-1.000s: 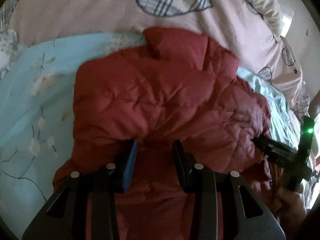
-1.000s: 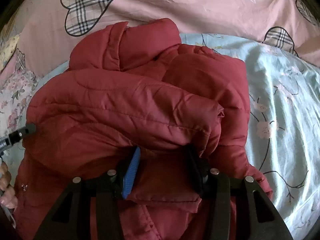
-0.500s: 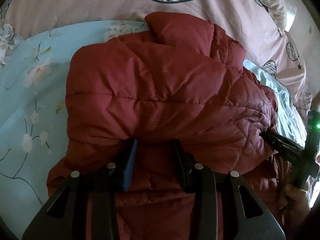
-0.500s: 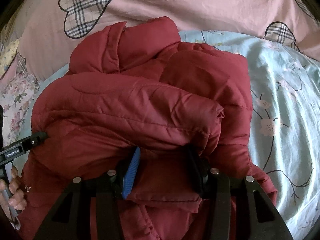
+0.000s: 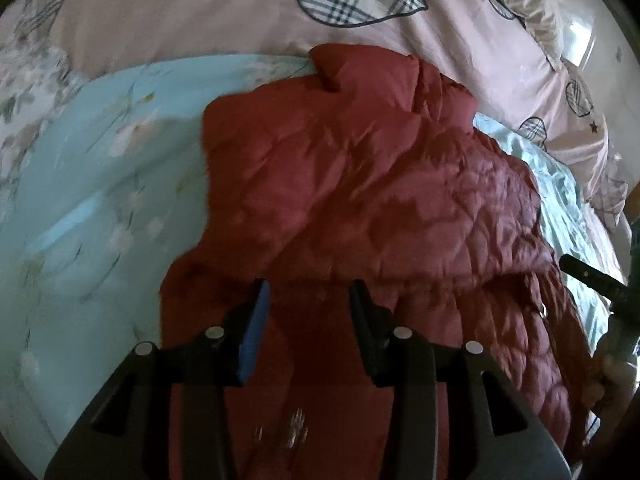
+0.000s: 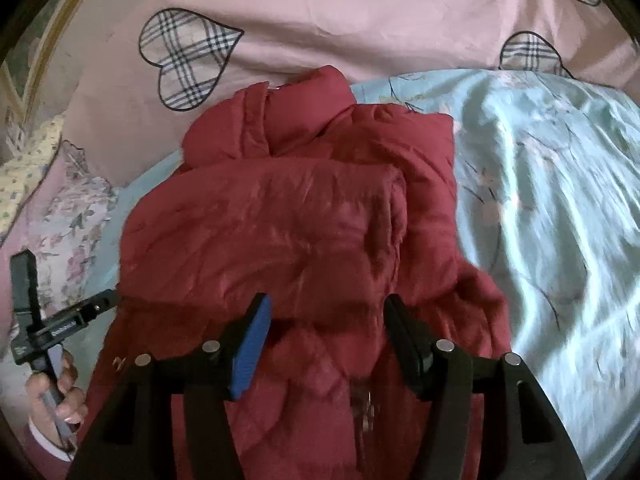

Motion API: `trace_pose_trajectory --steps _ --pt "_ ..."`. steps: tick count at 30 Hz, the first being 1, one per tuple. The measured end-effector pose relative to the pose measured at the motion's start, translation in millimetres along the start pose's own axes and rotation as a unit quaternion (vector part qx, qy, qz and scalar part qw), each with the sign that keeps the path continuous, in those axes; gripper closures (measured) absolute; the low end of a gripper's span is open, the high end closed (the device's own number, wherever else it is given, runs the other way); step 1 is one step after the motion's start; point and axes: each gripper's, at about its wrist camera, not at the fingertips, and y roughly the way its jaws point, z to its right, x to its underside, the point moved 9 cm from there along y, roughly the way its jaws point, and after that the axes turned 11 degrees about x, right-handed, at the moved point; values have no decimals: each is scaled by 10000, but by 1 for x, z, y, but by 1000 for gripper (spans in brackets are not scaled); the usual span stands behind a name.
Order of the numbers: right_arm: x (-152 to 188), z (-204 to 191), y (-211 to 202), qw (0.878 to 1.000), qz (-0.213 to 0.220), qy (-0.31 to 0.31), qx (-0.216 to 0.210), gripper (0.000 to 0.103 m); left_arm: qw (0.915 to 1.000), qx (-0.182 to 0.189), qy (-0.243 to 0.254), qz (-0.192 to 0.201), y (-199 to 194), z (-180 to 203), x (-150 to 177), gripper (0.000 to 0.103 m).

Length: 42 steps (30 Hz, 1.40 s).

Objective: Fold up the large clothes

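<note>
A red quilted jacket (image 5: 372, 200) lies bunched and partly folded on a pale blue floral sheet (image 5: 88, 208), its collar toward a pink duvet with plaid hearts (image 6: 320, 12). The left gripper (image 5: 306, 294) hangs over the jacket's near edge, jaws opening, red fabric showing between the fingers but not pinched. The right gripper (image 6: 326, 308) stands over the opposite near edge, jaws opening wider, a loose fold lying between them, unclamped. A hand (image 6: 56, 394) holds the left tool's handle.

left tool (image 5: 308, 292): jaws opening, angled down | right tool (image 6: 326, 308): jaws opening, angled down
</note>
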Motion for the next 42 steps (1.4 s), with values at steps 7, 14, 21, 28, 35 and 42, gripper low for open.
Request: trace_pose_trajectory --steps 7,14,21,28,35,42 --pt "43 9 -44 9996 -147 -102 -239 31 9991 -136 -388 -51 -41 -25 54 60" --pt "77 37 -75 9995 -169 198 -173 28 9975 -110 -676 -154 -69 -38 100 59" --pt "104 62 -92 9991 -234 350 81 28 9979 -95 -604 -222 -88 -33 123 54" --pt "135 74 -98 9980 -445 370 262 24 9976 -116 -621 -279 -99 -34 143 44" --pt "166 72 -90 9959 -820 293 249 24 9966 -23 -693 -448 -100 -36 163 40" --pt "188 67 -95 9954 -926 230 79 25 9955 141 -734 -581 -103 -36 181 39"
